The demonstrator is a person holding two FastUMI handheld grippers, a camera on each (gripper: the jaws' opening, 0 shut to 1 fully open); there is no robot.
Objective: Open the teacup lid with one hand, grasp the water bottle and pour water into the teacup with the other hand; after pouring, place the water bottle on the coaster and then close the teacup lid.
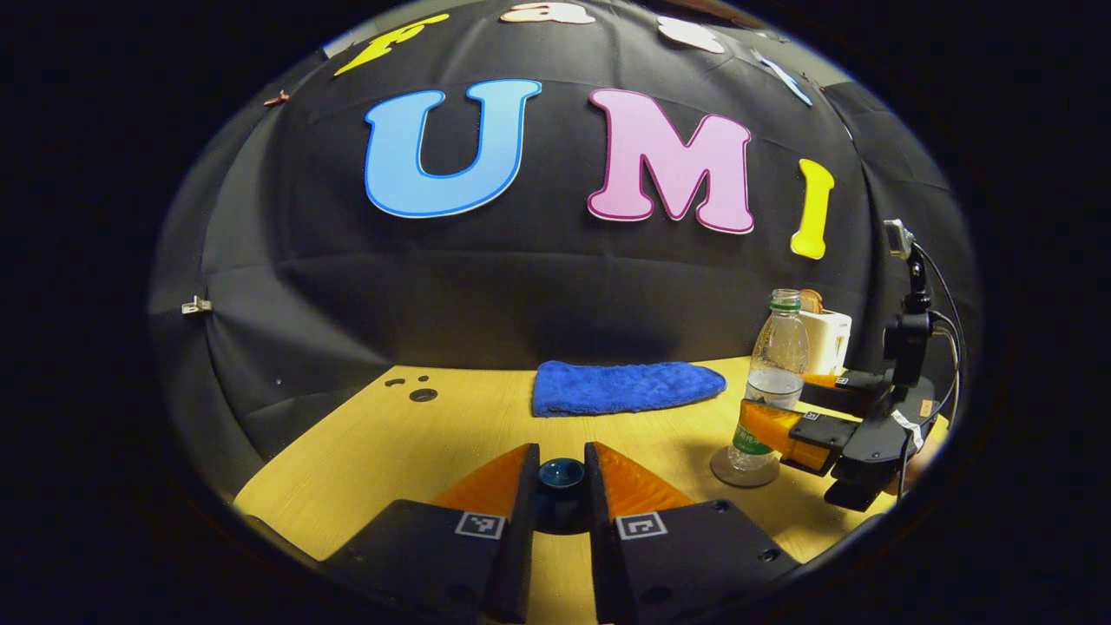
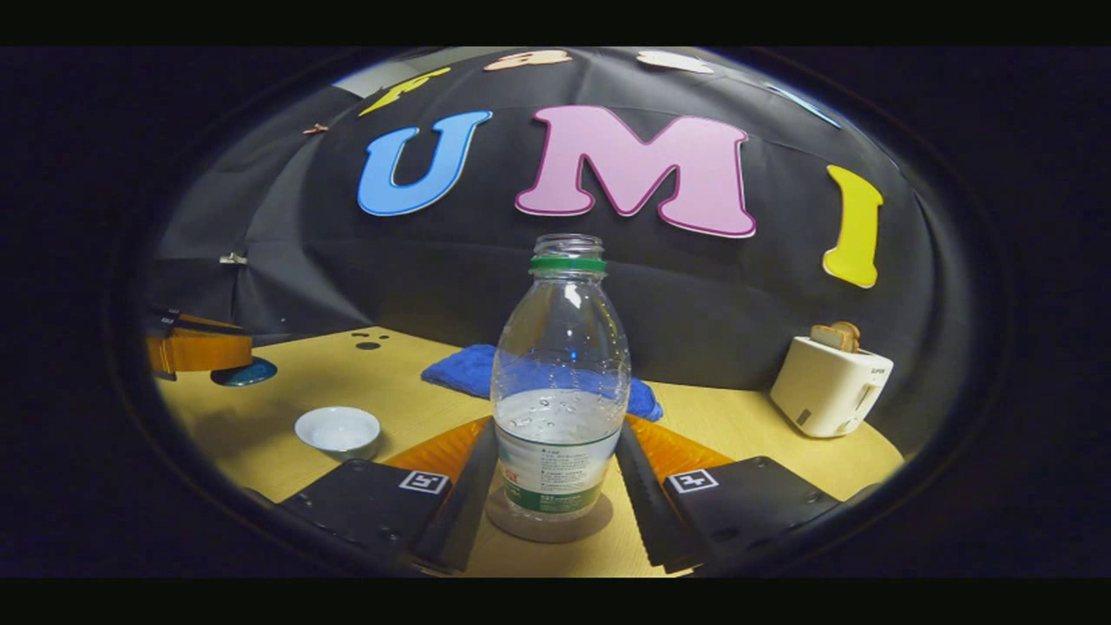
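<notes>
A clear water bottle (image 2: 560,408), about half full and without a cap, stands upright on a round coaster (image 2: 548,523). My right gripper (image 2: 560,473) is shut on the bottle's lower body, one finger on each side. The bottle (image 1: 775,373), the coaster (image 1: 745,470) and the right gripper (image 1: 768,406) sit at the right of the left gripper view. My left gripper (image 1: 561,460) is shut on the knob of the dark blue teacup lid (image 1: 561,476), held above the table. The white teacup (image 2: 338,431) stands uncovered to the left. Beyond it are the left gripper (image 2: 233,360) and the lid (image 2: 246,373).
A folded blue cloth (image 1: 621,387) lies at the back of the wooden table (image 1: 417,451), partly behind the bottle in the right gripper view. A white toaster (image 2: 829,386) with bread in it stands at the back right. Small dark holes (image 1: 423,395) mark the table's far left.
</notes>
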